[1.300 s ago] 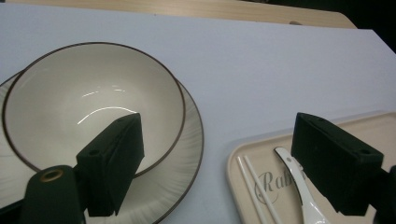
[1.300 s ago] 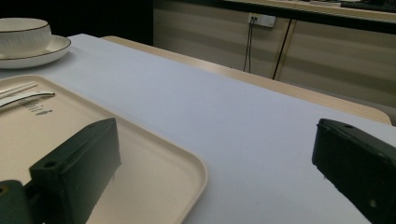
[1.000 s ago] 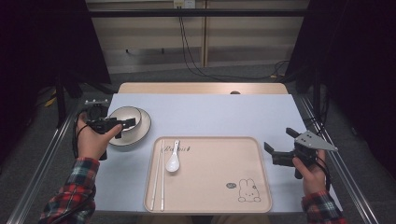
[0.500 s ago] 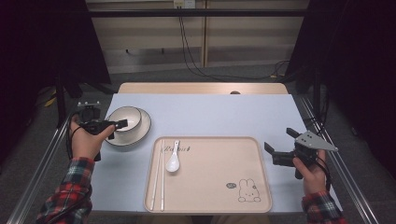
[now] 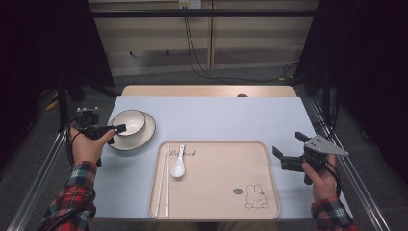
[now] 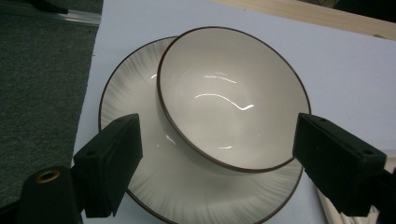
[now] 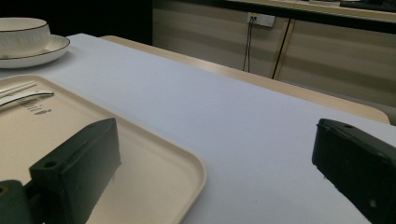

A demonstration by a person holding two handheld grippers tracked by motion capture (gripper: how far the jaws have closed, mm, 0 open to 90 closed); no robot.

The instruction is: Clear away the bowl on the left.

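A white bowl [image 5: 129,121] with a dark rim sits on a white plate [image 5: 144,137] at the table's left. My left gripper [image 5: 114,134] is at the plate's left edge, open. Its jaws stand wide on either side of the bowl [image 6: 233,102] and plate [image 6: 130,116] without pressing on them. A beige tray [image 5: 216,192] lies at the front centre, with a white spoon [image 5: 179,163] and a pair of chopsticks [image 5: 163,180] on its left part. My right gripper [image 5: 288,143] hovers open beside the tray's right edge, nothing between its jaws.
The right gripper view looks across the tray's corner [image 7: 187,168] and bare pale blue tabletop [image 7: 243,121] toward the bowl [image 7: 21,35]. A metal rail [image 5: 43,168] runs along the table's left side. Cables [image 5: 197,53] hang behind the table.
My left gripper has drawn back from over the bowl toward the plate's left edge and sunk a little, jaws still wide. The right gripper has stayed put.
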